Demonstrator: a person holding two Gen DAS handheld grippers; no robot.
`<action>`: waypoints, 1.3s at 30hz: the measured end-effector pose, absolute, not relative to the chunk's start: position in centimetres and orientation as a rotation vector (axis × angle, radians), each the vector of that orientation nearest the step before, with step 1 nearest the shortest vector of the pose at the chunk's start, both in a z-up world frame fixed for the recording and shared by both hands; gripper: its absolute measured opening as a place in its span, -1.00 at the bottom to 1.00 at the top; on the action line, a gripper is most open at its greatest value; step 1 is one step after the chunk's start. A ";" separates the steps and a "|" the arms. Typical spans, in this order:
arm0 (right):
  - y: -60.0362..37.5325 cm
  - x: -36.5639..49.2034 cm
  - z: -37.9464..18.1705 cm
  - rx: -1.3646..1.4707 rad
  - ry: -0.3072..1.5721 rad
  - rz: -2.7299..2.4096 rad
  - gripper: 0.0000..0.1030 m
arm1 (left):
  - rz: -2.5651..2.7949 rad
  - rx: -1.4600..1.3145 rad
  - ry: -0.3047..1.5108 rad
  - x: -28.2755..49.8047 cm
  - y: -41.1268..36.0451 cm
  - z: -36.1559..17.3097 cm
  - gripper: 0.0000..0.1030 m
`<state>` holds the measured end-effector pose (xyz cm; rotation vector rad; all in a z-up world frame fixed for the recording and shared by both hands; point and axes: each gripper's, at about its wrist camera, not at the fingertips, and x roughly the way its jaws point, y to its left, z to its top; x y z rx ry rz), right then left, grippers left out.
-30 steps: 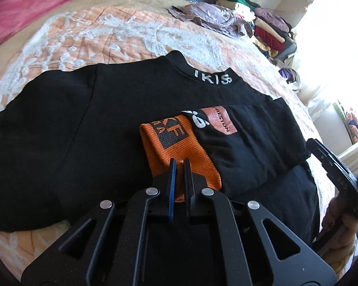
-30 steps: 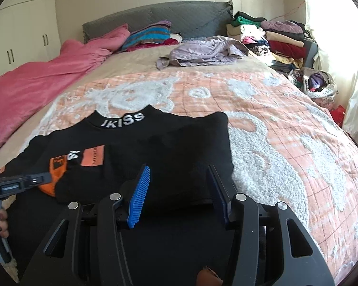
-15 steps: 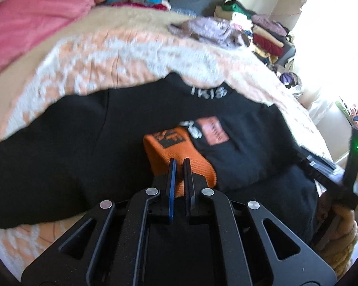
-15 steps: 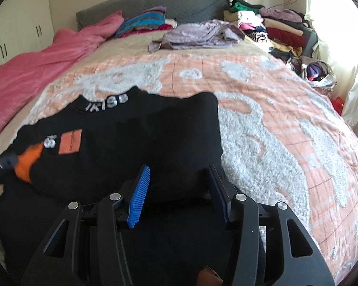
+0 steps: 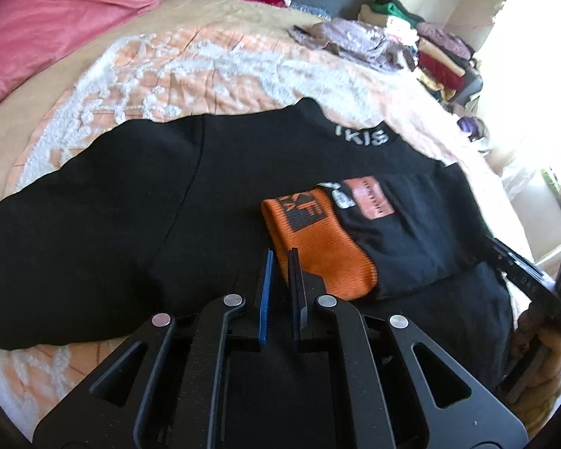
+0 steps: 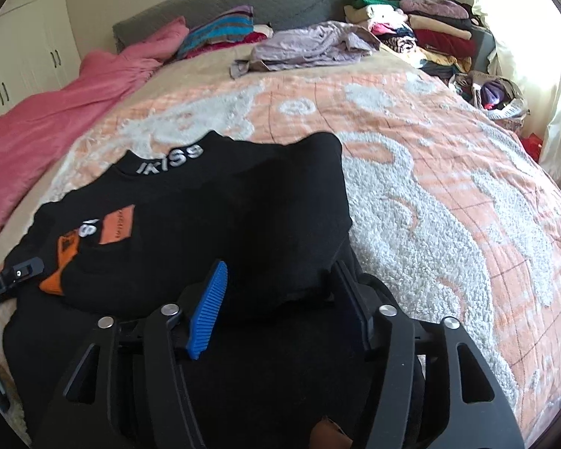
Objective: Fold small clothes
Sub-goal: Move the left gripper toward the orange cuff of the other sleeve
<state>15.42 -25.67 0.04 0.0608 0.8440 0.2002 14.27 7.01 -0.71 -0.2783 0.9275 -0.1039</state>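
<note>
A black sweatshirt (image 5: 138,202) with a white-lettered collar (image 5: 361,136) lies flat on the bed; it also shows in the right wrist view (image 6: 220,217). Its right sleeve is folded across the chest, ending in an orange cuff (image 5: 318,243), which also shows in the right wrist view (image 6: 61,258). My left gripper (image 5: 280,254) hovers just left of the cuff, fingers nearly shut with a narrow gap and nothing between them. My right gripper (image 6: 280,277) is open over the folded right side of the sweatshirt, empty. The left sleeve lies spread out to the left.
The peach and white bedspread (image 6: 448,187) covers the bed. A pink duvet (image 5: 48,26) lies at the left. A lilac garment (image 6: 310,45) and stacked clothes (image 6: 430,26) sit at the far right. The right gripper's body (image 5: 523,273) shows in the left wrist view.
My left gripper has moved left off the orange cuff and its fingers have parted slightly. My right gripper has shifted a little; the sweatshirt has not moved.
</note>
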 end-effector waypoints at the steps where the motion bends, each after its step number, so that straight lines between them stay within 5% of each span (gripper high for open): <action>1: -25.6 15.2 0.3 0.061 0.835 0.210 0.15 | -0.103 -0.277 0.923 14.1 7.0 -0.6 -0.85; 4: -25.5 14.4 1.1 0.066 0.810 0.225 0.35 | -0.097 -0.272 0.904 13.3 7.1 0.1 -0.51; 17: -21.7 11.7 4.4 0.048 0.729 0.340 0.72 | 0.044 -0.284 0.808 10.7 10.2 2.8 0.70; 36: -4.7 10.3 -0.6 -0.507 0.698 0.549 0.75 | 0.273 -0.389 0.783 6.8 19.1 2.8 0.81; 38: -3.6 10.8 -1.8 -0.567 0.698 0.533 0.54 | 0.305 -0.416 0.779 6.2 20.5 2.7 0.81; 39: -3.2 11.0 -2.2 -0.579 0.698 0.525 0.14 | 0.323 -0.431 0.775 5.8 21.2 2.7 0.81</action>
